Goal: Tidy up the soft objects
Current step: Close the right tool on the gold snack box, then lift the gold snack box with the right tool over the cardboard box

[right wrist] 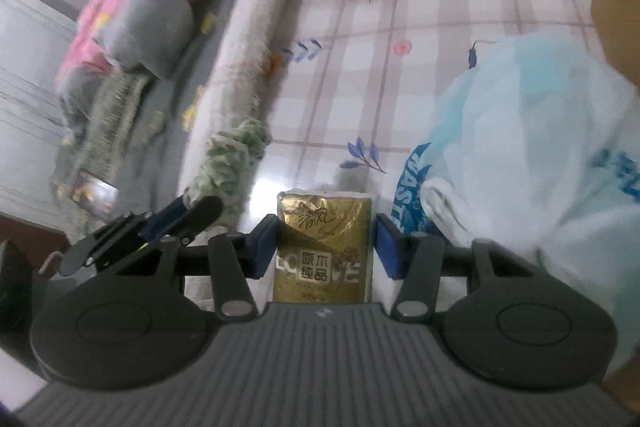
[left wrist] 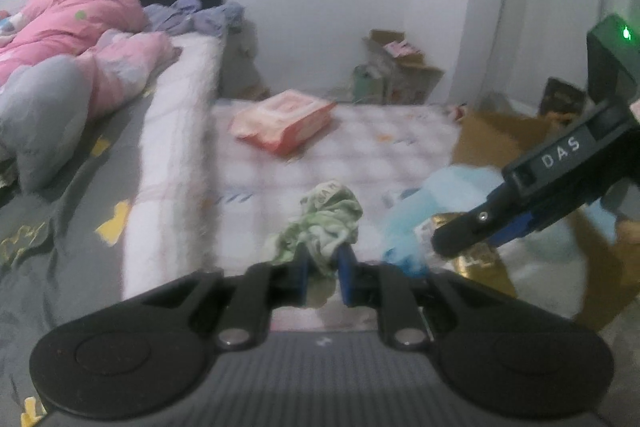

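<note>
Our left claw (left wrist: 322, 267) is nearly closed, pinching a crumpled green cloth (left wrist: 324, 223) lifted above the checked mat (left wrist: 360, 147). Our right claw (right wrist: 326, 247) sits about half open around a gold tissue pack (right wrist: 324, 247), pads against its sides, so it looks gripped. A blue plastic bag (right wrist: 520, 147) lies just right of the pack. A pink wipes pack (left wrist: 284, 121) rests farther back on the mat. Bed (left wrist: 80, 187) with a pink quilt (left wrist: 72, 23) on the left.
</note>
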{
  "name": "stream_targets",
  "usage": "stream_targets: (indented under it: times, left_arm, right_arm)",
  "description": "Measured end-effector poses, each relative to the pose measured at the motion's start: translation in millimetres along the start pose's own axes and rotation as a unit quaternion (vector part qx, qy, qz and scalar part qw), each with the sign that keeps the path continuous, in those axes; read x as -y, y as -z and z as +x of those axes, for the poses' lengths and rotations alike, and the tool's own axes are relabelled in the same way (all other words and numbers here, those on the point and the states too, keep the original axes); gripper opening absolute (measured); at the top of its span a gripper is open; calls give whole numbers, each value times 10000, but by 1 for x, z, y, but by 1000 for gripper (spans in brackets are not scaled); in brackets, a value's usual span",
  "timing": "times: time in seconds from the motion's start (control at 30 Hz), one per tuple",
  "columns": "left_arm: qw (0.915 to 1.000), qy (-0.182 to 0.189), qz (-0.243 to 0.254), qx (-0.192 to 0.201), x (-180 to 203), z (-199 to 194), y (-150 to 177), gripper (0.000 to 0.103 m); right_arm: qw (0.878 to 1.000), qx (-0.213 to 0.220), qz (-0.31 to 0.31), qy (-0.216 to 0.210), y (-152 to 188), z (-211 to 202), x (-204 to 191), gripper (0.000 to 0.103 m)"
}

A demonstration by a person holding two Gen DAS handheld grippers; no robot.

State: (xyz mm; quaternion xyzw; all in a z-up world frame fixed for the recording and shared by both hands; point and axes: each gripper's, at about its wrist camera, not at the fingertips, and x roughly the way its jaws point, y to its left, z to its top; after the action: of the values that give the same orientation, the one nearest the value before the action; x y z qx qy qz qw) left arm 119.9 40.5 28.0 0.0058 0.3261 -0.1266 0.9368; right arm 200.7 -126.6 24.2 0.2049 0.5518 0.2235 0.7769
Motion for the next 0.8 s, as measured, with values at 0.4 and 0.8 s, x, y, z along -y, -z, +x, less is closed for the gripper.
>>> stream_targets:
  times: [0.4, 0.8]
  left_arm:
    - [9914, 1212, 371, 341, 100, -16, -50, 16]
    - [9742, 2124, 721, 239, 212, 17, -77, 16]
  right_arm:
    - [9915, 1245, 357, -100, 39, -142, 61, 50]
    - [9653, 2082, 1041, 1186, 97, -262, 186, 51]
